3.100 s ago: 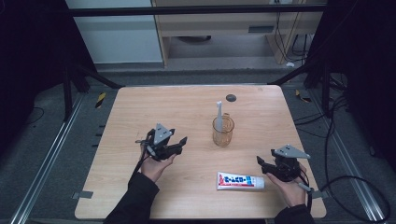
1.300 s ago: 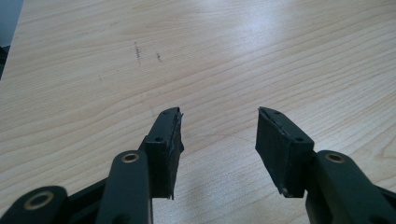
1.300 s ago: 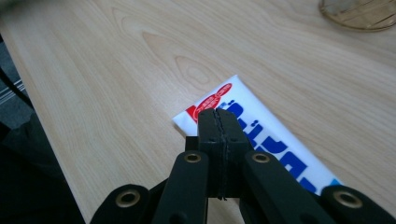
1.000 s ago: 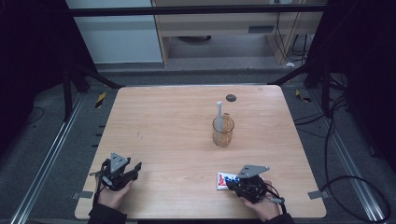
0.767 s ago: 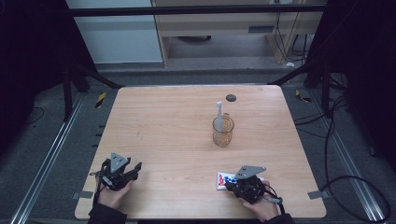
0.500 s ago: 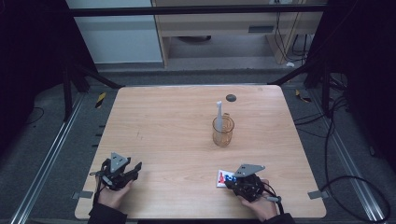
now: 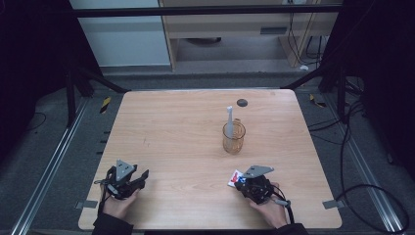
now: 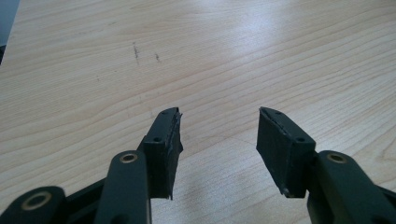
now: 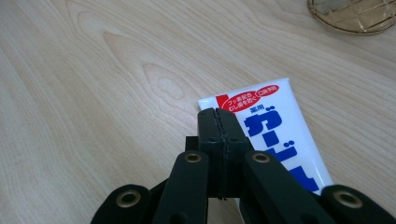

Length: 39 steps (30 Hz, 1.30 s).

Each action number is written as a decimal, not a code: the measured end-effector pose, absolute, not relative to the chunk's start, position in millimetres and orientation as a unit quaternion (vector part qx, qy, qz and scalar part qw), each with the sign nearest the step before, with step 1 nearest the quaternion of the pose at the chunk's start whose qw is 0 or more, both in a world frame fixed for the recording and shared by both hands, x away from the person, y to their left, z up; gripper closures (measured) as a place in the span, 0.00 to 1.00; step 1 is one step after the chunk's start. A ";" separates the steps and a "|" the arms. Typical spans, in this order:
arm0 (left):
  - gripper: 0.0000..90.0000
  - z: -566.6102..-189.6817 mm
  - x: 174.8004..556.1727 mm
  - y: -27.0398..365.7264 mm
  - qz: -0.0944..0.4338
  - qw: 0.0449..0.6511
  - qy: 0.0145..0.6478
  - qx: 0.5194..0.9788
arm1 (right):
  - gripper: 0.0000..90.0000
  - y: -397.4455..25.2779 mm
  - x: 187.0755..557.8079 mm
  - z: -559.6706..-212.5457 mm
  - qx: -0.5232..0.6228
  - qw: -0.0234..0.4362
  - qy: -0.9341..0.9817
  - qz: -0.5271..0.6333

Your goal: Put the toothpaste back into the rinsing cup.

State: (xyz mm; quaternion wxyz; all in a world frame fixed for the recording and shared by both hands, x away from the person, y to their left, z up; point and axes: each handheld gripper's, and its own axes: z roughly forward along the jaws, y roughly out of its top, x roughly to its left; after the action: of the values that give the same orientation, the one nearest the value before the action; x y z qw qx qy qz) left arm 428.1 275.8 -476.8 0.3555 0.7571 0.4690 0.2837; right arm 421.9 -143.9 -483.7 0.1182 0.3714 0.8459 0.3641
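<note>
A white toothpaste tube (image 9: pixel 275 126) with blue and red print lies flat on the wooden table (image 7: pixel 176 132) near the front right. My right gripper (image 9: pixel 218 114) is shut, its jaws pressed together with nothing seen between them, hovering over the tube's left edge. From above, the right gripper (image 7: pixel 243 183) covers most of the tube (image 7: pixel 236 177). My left gripper (image 8: pixel 219 114) stands open over bare wood at the front left corner (image 7: pixel 143 176). An amber glass cup (image 7: pixel 233 139) holds a white toothbrush (image 7: pixel 229 120) upright behind the tube.
The cup's base (image 9: pixel 355 14) shows at the top right of the right gripper view. A small dark round spot (image 7: pixel 242 103) sits near the table's far edge. Cables lie on the floor at the right.
Since three seconds ago both hands pulled back toward the front edge, and the right gripper went left onto the tube. Over the last second almost nothing moved.
</note>
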 end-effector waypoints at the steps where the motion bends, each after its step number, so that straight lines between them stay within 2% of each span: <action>1: 0.54 -476.9 428.2 275.8 0.284 0.355 0.469 0.757 | 1.00 -144.1 422.9 -483.7 0.373 0.119 0.845 0.364; 19: 0.54 -477.4 428.8 275.6 0.284 0.354 0.469 0.758 | 1.00 -153.1 437.0 -479.9 0.420 0.147 0.820 0.361; 28: 0.54 -477.1 428.5 276.1 0.284 0.355 0.469 0.757 | 1.00 -146.0 432.7 -481.7 0.401 0.126 0.833 0.359; 39: 0.54 -477.4 428.7 275.9 0.283 0.355 0.470 0.757 | 1.00 -151.6 435.4 -482.3 0.410 0.140 0.830 0.351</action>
State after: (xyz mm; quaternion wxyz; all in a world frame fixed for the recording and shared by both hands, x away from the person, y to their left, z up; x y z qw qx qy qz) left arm 428.7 275.9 -477.4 0.3547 0.7572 0.4696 0.2833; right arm 435.4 -151.6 -482.3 0.1403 0.4102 0.8298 0.3514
